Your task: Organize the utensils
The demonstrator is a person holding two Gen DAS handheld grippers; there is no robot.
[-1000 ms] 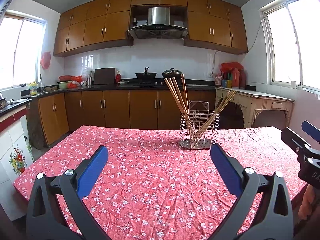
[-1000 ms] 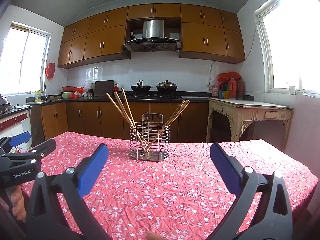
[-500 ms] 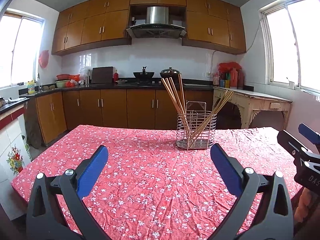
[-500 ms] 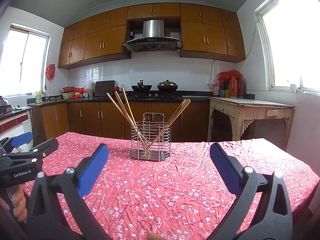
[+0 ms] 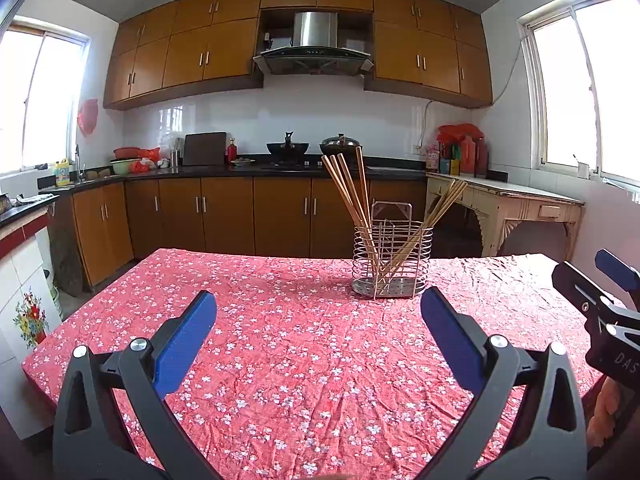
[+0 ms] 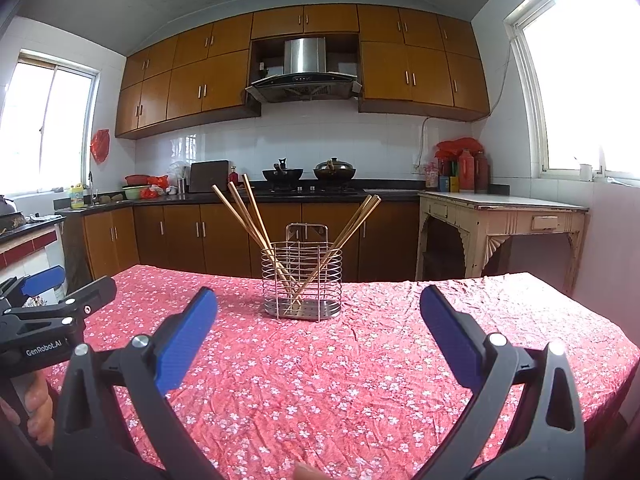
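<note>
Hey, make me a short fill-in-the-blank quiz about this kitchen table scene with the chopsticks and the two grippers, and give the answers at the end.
1. The chopsticks stand inside a wire ____ on the table.
2. The tablecloth is ____ with small white flowers.
3. Both the left gripper and the right gripper have jaws that are ____ and hold nothing.
4. The pads on the fingers are ____ in colour.

Missing words: holder; red; open; blue

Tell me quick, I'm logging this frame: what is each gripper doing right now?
Left gripper: open, holding nothing, above the tablecloth.
Right gripper: open, holding nothing, facing the chopstick holder.
</note>
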